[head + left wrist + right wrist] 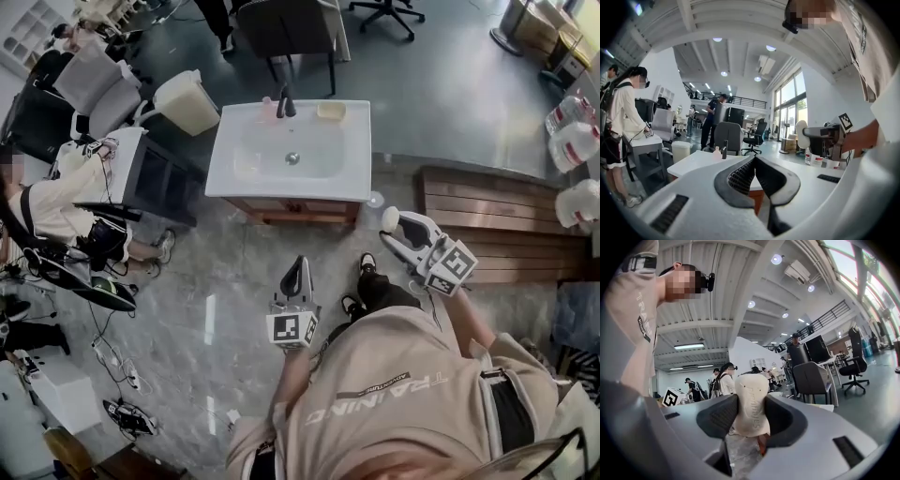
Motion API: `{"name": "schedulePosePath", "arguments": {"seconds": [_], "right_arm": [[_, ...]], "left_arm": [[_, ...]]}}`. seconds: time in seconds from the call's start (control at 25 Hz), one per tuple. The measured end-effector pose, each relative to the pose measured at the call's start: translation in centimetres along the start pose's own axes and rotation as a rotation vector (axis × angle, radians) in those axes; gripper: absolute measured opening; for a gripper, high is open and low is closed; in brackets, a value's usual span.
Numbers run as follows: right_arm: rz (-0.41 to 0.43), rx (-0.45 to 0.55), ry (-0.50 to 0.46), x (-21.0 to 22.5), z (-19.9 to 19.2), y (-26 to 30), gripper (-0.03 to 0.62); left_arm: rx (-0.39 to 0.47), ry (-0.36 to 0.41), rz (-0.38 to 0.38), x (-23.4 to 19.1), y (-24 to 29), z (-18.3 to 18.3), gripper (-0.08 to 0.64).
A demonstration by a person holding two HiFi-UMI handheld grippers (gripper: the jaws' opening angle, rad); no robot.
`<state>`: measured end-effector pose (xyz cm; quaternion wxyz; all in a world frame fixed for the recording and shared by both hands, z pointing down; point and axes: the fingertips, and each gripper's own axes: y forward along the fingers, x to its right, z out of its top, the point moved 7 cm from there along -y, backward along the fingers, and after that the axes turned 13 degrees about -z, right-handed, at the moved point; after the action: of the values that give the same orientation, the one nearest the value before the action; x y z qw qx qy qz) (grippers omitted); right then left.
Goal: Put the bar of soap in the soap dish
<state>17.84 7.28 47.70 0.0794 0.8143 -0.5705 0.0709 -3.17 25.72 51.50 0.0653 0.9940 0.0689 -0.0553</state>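
Observation:
My right gripper (392, 228) is shut on a white bar of soap (390, 219), held in the air right of and below the white sink (352, 169). In the right gripper view the soap (752, 404) stands upright, pinched between the dark pads (721, 416). A pale yellow soap dish (331, 111) rests at the sink's back right, beside the dark tap (285, 101). My left gripper (297, 269) hangs lower, over the floor, shut with nothing in it; its pads (743, 176) meet in the left gripper view, where the right gripper (810, 136) with the soap (801, 134) shows at right.
The sink sits on a wooden stand (295, 211). A wooden bench (506, 220) lies to the right, with plastic jugs (572, 141) beyond it. A person in white (70, 202) stands by a desk at left. A dark chair (291, 28) is behind the sink. Cables (117, 366) lie on the floor.

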Motion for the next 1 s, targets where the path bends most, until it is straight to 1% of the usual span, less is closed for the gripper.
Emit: {"name": "schedulePosePath", "arguments": {"seconds": [0.08,0.2,0.28,0.36,0.44,0.56,0.68,0.8,1.0], "right_arm": [[0.007,0.005,-0.001,0.6,-0.1,1.9,0.183],[0.013,0.005,0.032,2.6,-0.6,4.6,0.183],[0.012,0.012,0.062,4.4,-1.1,6.8,0.183],[0.009,0.025,0.071,6.2,-1.5,9.4,0.183],[0.013,0.035,0.05,7.6,-1.2,12.0,0.183],[0.044,0.044,0.013,9.6,0.5,14.9,0.183],[0.082,0.036,0.024,12.1,1.9,17.2,0.183],[0.107,0.032,0.045,14.2,2.4,19.8,0.183],[0.136,0.008,0.053,15.9,1.9,23.7,0.183]], "left_arm": [[-0.018,-0.026,-0.002,-1.5,1.1,-0.5,0.011],[-0.035,-0.044,0.006,-3.7,3.2,-0.2,0.011],[-0.031,-0.053,0.006,-5.6,5.0,0.3,0.011],[-0.021,-0.064,0.005,-7.9,7.0,0.9,0.011],[-0.019,-0.059,0.008,-10.0,9.0,1.7,0.011],[-0.012,-0.036,0.008,-12.3,12.5,3.7,0.011],[0.004,-0.024,0.007,-13.6,16.2,5.5,0.011],[-0.011,-0.033,0.013,-15.1,18.8,6.0,0.011],[-0.031,-0.036,0.038,-18.0,20.5,5.9,0.011]]}}
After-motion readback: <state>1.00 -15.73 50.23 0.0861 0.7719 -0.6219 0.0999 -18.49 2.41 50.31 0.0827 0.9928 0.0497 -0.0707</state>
